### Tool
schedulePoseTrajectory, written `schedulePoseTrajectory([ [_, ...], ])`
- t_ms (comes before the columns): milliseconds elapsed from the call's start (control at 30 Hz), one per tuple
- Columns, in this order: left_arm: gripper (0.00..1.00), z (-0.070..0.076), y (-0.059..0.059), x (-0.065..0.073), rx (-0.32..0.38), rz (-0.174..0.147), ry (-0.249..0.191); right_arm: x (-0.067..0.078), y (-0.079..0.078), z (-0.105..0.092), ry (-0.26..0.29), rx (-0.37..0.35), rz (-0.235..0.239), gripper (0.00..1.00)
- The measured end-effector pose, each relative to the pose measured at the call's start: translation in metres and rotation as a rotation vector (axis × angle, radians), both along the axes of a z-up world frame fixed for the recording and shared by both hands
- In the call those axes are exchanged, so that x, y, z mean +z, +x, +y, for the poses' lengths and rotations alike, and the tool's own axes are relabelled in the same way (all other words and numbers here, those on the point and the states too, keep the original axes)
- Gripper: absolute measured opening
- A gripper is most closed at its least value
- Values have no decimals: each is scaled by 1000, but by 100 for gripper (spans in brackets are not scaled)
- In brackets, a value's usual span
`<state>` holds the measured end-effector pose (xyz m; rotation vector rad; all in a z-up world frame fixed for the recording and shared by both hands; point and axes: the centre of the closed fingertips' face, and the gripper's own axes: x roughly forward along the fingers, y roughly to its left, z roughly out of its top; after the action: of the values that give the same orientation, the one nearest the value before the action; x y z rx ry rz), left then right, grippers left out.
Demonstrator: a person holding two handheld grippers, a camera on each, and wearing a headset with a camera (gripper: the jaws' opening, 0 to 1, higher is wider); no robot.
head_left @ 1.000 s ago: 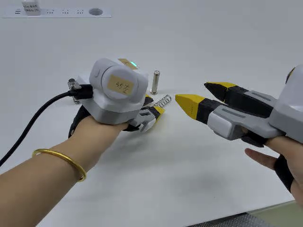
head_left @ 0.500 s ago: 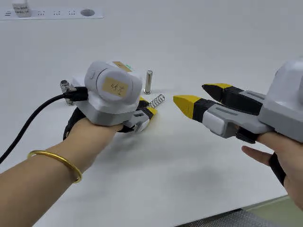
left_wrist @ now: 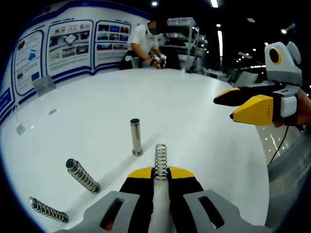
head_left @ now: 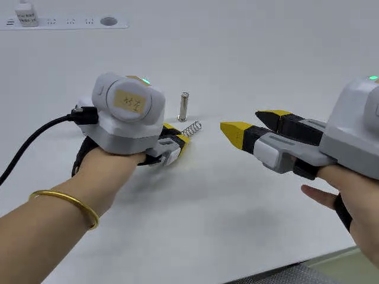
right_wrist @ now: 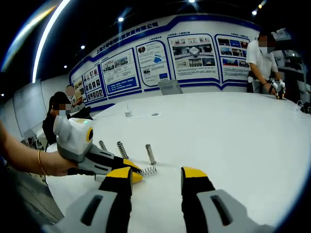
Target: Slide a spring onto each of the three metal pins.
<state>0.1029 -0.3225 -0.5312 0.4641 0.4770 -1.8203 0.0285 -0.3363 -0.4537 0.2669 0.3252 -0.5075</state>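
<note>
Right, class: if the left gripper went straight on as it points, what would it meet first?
Likely nothing close: the left gripper, shut on a spring, aims just past the pin, over open table. Depth is unclear; it might graze the pin.

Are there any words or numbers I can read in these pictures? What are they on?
None reads clearly.
Yellow sticker on the left gripper: handwriting, too blurred.
Wall posters: print too small.
White strip on the table: marks too small.

White workbench point(head_left: 249, 53), wall posters point(right_wrist: 194, 51)
</note>
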Motion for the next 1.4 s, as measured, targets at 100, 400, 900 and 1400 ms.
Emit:
schedulePoseTrajectory([
  [100,10,4,2,10,12,23,-21,0,2,1,17,1,-16,41],
  [400,10,23,5,33,51,132,-95,14,15,18,46,53,-95,37],
  [900,10,55,4,75,42,235,-201,24,48,53,197,153,-225,33],
  [1400,10,77,9,110,41,266,-310,48,74,71,423,172,-440,26],
])
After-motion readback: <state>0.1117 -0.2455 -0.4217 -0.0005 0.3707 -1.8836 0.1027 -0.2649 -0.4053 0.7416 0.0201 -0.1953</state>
